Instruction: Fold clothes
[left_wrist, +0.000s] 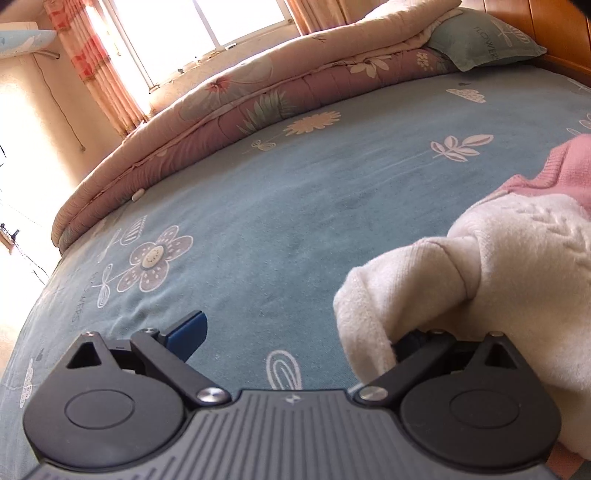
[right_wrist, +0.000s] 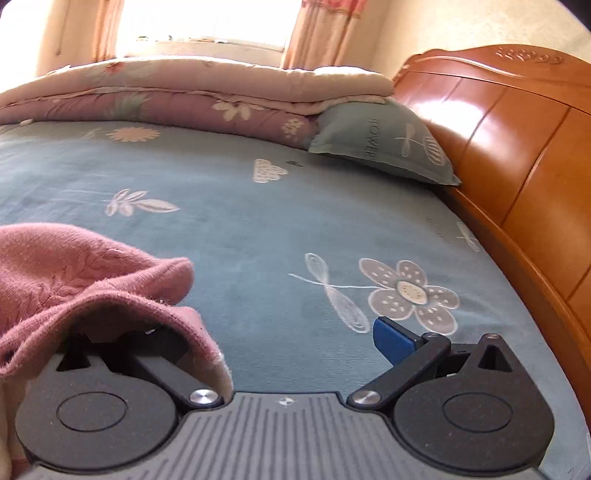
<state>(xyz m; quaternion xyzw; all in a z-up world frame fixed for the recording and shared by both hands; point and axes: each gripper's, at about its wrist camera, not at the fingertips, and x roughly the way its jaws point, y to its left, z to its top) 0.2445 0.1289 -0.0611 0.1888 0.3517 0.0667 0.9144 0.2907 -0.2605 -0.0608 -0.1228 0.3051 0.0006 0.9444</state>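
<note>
Sweater (left_wrist: 509, 251) drapes over inner fingers of both spread grippers (left_wrist: 295, 332) (right_wrist: 295, 332).

Knit sweater (left_wrist: 517, 251), pink and cream, lies crumpled on the bed. Left wrist view: it fills the 3 to 5 o'clock side, with the cream part bunched in front and a ribbed pink part behind at 3 o'clock. Right wrist view: the pink part (right_wrist: 62, 273) sits at 8 to 9 o'clock, cable pattern visible, hem edge curled up, unfolded.
</note>
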